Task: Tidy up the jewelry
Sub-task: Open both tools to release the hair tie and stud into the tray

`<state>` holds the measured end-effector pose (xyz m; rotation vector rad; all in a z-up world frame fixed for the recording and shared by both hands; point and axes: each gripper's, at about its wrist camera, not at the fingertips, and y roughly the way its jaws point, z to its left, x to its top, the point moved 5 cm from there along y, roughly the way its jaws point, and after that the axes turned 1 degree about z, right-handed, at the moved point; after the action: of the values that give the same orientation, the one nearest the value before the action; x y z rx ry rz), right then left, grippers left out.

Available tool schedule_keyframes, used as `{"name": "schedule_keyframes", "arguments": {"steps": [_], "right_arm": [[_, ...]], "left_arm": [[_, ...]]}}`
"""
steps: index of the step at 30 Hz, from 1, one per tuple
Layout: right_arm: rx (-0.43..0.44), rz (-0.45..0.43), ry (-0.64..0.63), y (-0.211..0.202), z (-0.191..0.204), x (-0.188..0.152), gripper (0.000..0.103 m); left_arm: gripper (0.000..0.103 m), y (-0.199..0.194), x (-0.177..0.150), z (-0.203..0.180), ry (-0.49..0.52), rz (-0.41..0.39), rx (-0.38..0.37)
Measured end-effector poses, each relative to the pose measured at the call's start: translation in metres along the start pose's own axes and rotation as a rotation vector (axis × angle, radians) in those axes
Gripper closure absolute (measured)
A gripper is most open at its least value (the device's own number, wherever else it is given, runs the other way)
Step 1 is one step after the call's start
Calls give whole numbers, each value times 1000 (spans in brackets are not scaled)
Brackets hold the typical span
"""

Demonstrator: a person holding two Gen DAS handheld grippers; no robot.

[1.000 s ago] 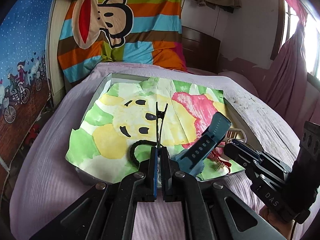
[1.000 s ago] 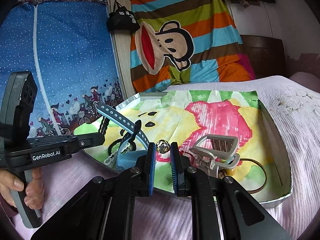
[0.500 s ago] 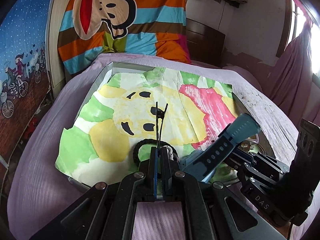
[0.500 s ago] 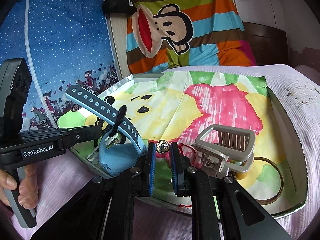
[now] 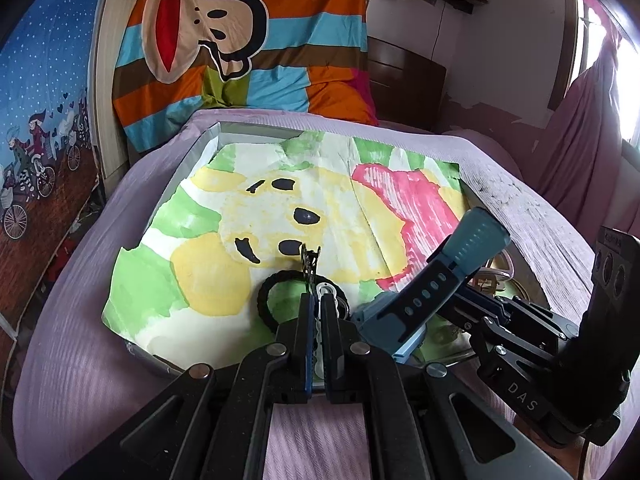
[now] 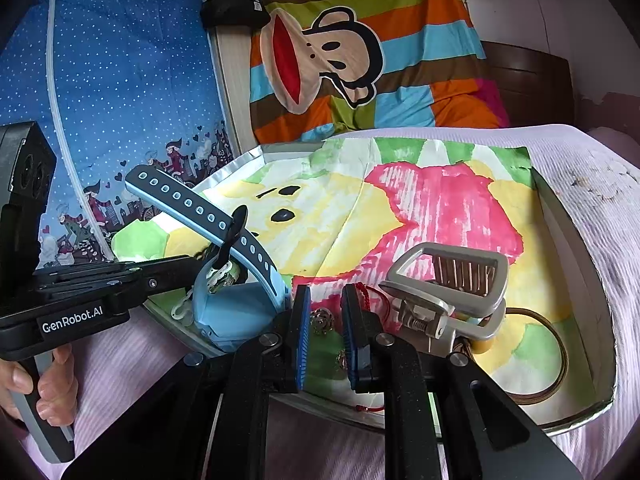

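Gripping a black hair clip (image 5: 309, 268) lower centre, the left claw (image 5: 316, 312) stays shut; the right claw (image 6: 323, 312), open, straddles a silver bell (image 6: 323, 319).

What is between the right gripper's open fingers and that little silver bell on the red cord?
Nothing visible. The silver bell lies in the gap of the right gripper, fingers open either side; the blue watch and grey hair claw flank it.

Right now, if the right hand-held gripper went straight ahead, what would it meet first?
Probably the small silver bell lying between the open fingers of the right hand-held gripper, with the painted paper beyond; depth is unclear.
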<state>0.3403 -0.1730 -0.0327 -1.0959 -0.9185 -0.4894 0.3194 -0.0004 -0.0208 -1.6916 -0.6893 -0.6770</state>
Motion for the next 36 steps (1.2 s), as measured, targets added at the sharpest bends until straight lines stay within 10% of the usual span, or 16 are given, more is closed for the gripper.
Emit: {"name": "schedule_keyframes", "arguments": {"steps": [22, 36], "right_arm": [[-117, -220, 22, -70, -8, 7, 29], [-131, -294, 60, -99, -17, 6, 2]], "left_arm": [[13, -56, -9, 8, -53, -232, 82], [0, -78, -11, 9, -44, -317, 149]]}}
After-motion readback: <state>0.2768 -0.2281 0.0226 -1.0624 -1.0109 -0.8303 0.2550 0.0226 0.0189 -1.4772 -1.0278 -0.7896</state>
